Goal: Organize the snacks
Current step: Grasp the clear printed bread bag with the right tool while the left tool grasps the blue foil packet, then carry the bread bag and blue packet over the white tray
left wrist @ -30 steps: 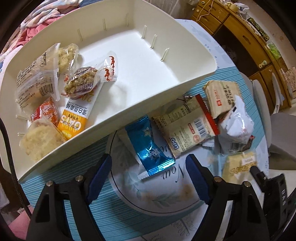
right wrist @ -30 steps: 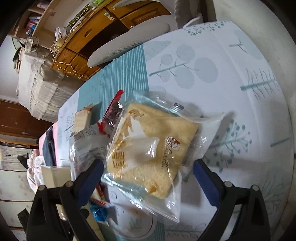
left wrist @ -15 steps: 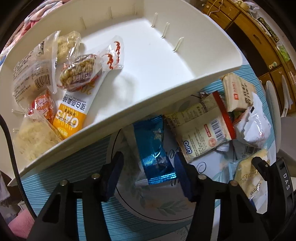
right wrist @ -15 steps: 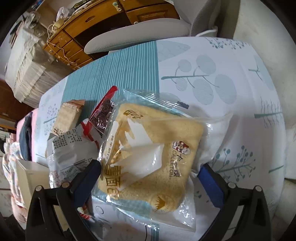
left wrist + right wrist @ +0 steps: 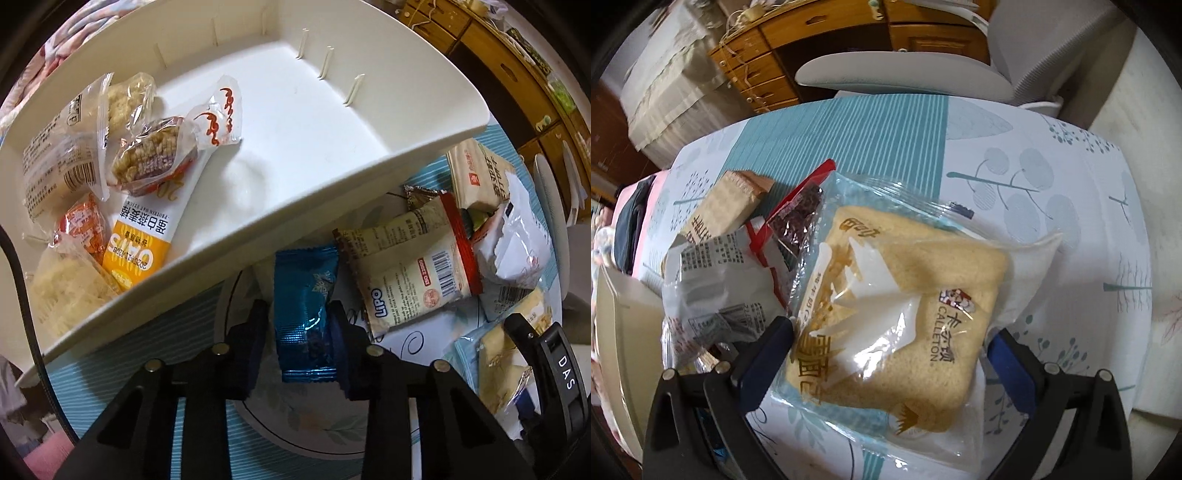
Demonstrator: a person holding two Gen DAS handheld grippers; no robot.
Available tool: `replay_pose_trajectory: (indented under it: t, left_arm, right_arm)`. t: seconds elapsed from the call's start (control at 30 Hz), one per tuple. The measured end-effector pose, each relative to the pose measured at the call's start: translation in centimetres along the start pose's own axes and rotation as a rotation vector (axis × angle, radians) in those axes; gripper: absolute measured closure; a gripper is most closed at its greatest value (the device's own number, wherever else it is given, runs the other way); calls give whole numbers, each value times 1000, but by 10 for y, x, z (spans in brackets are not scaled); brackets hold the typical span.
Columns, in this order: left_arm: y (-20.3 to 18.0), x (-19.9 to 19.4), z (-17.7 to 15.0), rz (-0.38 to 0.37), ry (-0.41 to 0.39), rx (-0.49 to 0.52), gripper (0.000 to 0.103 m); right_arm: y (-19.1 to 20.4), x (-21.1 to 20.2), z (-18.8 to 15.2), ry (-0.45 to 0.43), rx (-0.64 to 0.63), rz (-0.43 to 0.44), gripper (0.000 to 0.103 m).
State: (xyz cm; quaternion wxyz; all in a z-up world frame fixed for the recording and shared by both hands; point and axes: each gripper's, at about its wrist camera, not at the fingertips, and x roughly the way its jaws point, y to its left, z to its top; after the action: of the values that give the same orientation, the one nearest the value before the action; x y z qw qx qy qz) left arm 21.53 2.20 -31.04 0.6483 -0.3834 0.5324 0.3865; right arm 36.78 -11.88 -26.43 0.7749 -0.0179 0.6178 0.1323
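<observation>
While its jaws close, the left gripper [image 5: 301,332] straddles the blue packet [image 5: 304,314] just below the tray [image 5: 314,155]; light, slick foil, best pinched mid-body. Right gripper [image 5: 886,354], spread wide, brackets the soft, crushable bread pack [image 5: 905,306]; grip gently at its edges.

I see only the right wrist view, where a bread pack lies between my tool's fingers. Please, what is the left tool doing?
Observer: The left tool is closing around a blue packet that lies on a plate.
Operator: Is there still room in the tray?
Observer: Yes. The tray is bare on its right half, and the snacks fill only its left end.
Operator: What is next to the blue packet?
Observer: A Lipo packet lies just to its right.
</observation>
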Motion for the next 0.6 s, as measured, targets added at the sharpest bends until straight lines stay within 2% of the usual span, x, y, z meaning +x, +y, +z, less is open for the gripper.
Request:
replay_pose_trajectory:
  t: [0.17, 0.37, 0.6]
  left_arm:
    - [8, -4, 0, -23, 21, 25, 75]
    - [19, -10, -18, -17, 52, 99, 75]
    - [30, -19, -45, -17, 95, 209, 75]
  right_arm:
    - [-4, -5, -10, -6, -41, -2, 6]
    - [-8, -14, -36, 17, -58, 10, 12]
    - [-26, -31, -66, 64, -18, 80, 31]
